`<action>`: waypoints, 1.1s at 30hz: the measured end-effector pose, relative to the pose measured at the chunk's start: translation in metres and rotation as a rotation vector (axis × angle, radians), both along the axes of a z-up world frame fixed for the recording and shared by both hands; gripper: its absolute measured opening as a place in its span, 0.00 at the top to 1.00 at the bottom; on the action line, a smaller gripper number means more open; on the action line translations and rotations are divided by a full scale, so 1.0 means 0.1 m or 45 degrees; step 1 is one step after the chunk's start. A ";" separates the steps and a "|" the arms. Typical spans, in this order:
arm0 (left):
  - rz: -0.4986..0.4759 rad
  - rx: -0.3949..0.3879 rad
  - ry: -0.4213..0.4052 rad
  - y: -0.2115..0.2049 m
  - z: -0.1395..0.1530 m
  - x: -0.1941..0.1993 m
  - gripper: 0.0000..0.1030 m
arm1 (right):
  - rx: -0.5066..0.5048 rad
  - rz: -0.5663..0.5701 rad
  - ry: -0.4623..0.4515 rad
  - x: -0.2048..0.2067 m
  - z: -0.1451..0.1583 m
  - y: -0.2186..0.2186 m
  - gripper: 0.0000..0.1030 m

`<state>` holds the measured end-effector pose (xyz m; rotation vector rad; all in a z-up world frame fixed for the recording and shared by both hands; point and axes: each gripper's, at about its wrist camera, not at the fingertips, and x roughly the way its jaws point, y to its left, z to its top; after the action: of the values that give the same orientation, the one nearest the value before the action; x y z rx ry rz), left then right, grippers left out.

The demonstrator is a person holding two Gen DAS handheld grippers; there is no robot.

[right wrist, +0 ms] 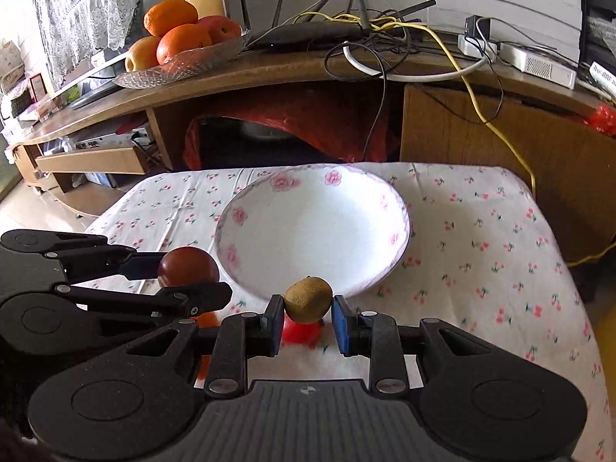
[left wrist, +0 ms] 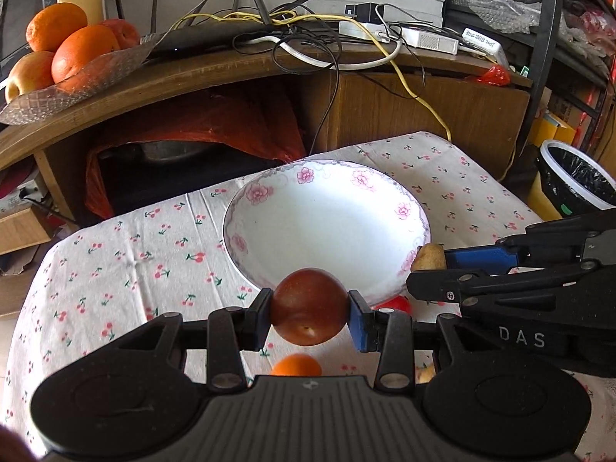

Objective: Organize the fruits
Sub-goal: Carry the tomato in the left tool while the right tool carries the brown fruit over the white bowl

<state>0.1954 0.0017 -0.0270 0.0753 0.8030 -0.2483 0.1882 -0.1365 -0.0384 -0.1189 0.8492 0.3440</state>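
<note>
Here, both grippers are loaded w/ fruit near the front rim of the floral bowl; the left gripper has its fingers pressed onto a dark red apple, one pad on each side, fruit lifted off the cloth and just short of the bowl's near edge; the right gripper pinches a brown kiwi the same way, held above the cherry-print tablecloth in front of the bowl. In the right wrist view the left gripper comes in from the left side w/ the apple just beside the bowl's left rim; in the left wrist view the right gripper enters from the right, kiwi tip showing at the bowl's right edge. The bowl's inside is white, no fruit in it; it sits roughly mid-table, toward the far side. Under the held fruits, on the cloth: a small orange fruit partly hidden by the left gripper body, and a red fruit below the kiwi, blurred, can't tell what kind. Behind, on the wooden shelf, a glass dish w/ oranges and apples; router and tangled cables beside it.
</note>
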 end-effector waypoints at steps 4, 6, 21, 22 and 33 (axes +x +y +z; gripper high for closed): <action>-0.001 0.012 0.004 -0.01 -0.04 0.06 0.54 | 0.000 -0.007 0.006 0.10 -0.03 -0.02 0.78; 0.001 0.015 0.008 -0.01 -0.07 0.09 0.54 | 0.000 -0.007 0.010 0.13 -0.06 -0.02 0.78; 0.005 0.015 -0.002 -0.02 -0.12 0.18 0.54 | 0.004 -0.009 0.030 0.28 -0.16 -0.04 0.75; 0.007 0.014 -0.001 -0.02 -0.12 0.19 0.54 | 0.004 -0.009 0.027 0.28 -0.16 -0.04 0.75; 0.019 0.010 0.001 -0.01 -0.12 0.22 0.52 | 0.013 -0.012 0.016 0.33 -0.18 -0.06 0.74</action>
<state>0.2176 0.0008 -0.0392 0.0769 0.8053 -0.2310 0.2209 -0.1420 -0.0561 -0.1035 0.8605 0.3401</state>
